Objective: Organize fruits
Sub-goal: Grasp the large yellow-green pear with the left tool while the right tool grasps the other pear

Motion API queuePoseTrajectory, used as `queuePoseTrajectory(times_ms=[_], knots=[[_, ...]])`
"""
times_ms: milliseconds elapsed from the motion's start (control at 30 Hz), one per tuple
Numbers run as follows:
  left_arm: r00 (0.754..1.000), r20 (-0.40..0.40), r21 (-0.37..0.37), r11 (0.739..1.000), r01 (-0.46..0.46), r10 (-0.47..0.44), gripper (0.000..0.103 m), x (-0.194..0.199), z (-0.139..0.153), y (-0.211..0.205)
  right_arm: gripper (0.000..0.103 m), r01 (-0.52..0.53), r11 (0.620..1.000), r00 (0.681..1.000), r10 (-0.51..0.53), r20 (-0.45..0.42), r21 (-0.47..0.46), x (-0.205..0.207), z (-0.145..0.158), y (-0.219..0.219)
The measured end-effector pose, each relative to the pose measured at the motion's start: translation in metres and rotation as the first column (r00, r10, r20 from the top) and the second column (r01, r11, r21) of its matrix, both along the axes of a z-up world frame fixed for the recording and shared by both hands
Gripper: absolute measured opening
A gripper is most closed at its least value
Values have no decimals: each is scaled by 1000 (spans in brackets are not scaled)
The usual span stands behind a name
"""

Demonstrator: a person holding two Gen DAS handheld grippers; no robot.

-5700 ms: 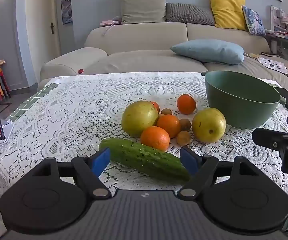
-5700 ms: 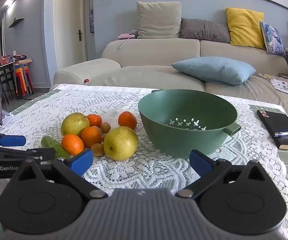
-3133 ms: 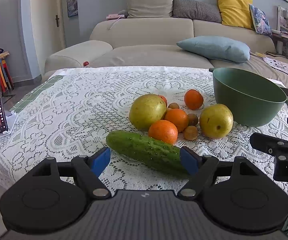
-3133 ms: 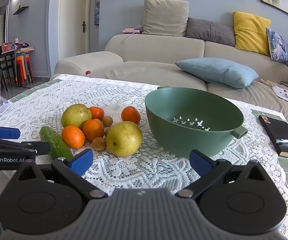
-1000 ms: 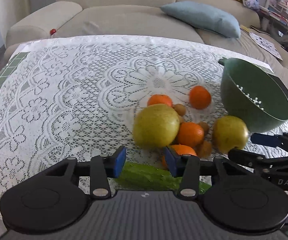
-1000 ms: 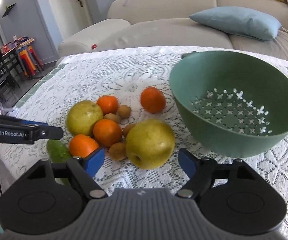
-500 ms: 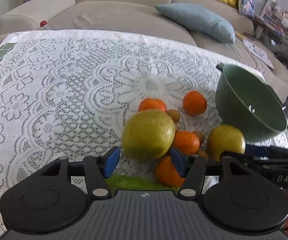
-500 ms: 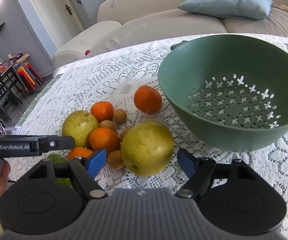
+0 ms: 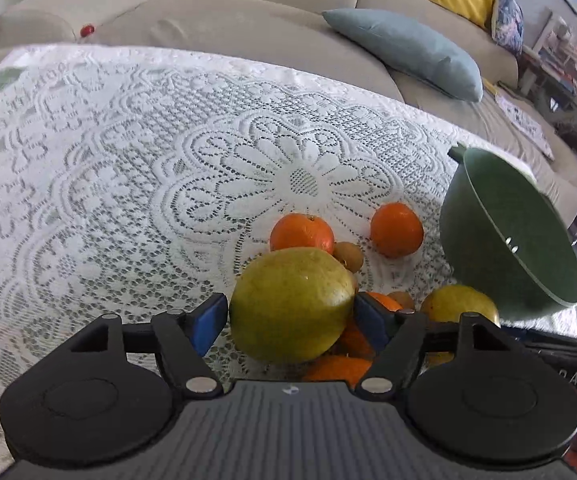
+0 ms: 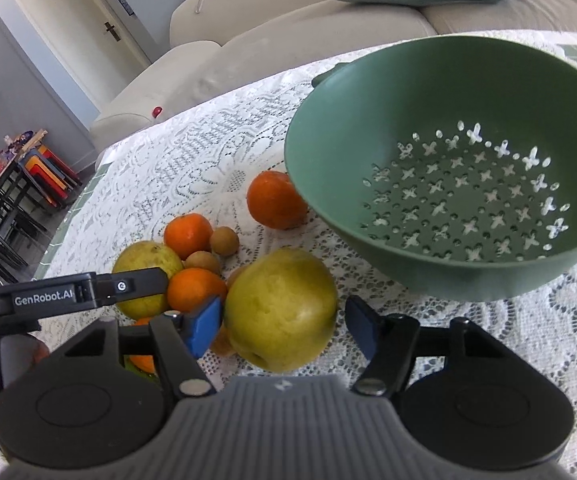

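On the worktop [image 9: 128,152], under a white lace cloth: the fruit cluster lies beside an empty green colander [image 10: 448,168]

Left gripper [image 9: 288,318]: jaws have just been opening; they now stand wide on either side of the left pear [image 9: 290,304], the pads just beside its flanks with no visible press, so the pear is bracketed, not held

Right gripper [image 10: 284,324]: jaws have just been closing; the left pad is at the flank of the right pear [image 10: 280,308], the right pad stands clear of it, so no grip yet

Change of position: both grippers are lower and closer to the fruit than a second ago; each pear has moved from ahead of the pads to between them

Other fruit: four oranges, e.g. [image 10: 276,200], and small brown fruits [image 10: 224,240] lie untouched between and behind the pears; a cucumber edge shows under the right gripper body

Task meaning: both approaches look complete; the next step is judged to be closing on each pear, then lifting to the colander

Task progress: nothing is in the colander yet

Risk: the left pear touches neighbouring oranges, which may roll on lift
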State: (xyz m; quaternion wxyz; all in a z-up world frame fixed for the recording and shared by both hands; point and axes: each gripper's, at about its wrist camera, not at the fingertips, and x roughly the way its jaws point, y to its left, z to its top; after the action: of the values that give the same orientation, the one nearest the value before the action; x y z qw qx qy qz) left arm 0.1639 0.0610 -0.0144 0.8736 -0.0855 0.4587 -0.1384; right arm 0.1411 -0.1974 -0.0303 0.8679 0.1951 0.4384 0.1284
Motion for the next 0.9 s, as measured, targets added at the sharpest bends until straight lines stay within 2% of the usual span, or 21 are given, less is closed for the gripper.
queuePoseTrajectory(times_ms=[167, 467, 767, 900], knots=[[999, -30, -73, 997, -20, 18, 85, 5, -6, 8, 62, -7, 1000, 1000, 8, -23, 20, 2, -4, 2], [998, -55, -143, 989, -39, 31, 83, 6, -10, 14, 59, -1, 999, 1000, 2, -29, 42, 3, -7, -1], [997, -52, -127, 990, -54, 48, 81, 3, -7, 12, 59, -17, 1000, 1000, 17, -11, 21, 1, -6, 2], [997, -41, -91, 994, -66, 63, 81, -1, -5, 10, 59, -31, 999, 1000, 31, -1, 10, -2, -4, 4]])
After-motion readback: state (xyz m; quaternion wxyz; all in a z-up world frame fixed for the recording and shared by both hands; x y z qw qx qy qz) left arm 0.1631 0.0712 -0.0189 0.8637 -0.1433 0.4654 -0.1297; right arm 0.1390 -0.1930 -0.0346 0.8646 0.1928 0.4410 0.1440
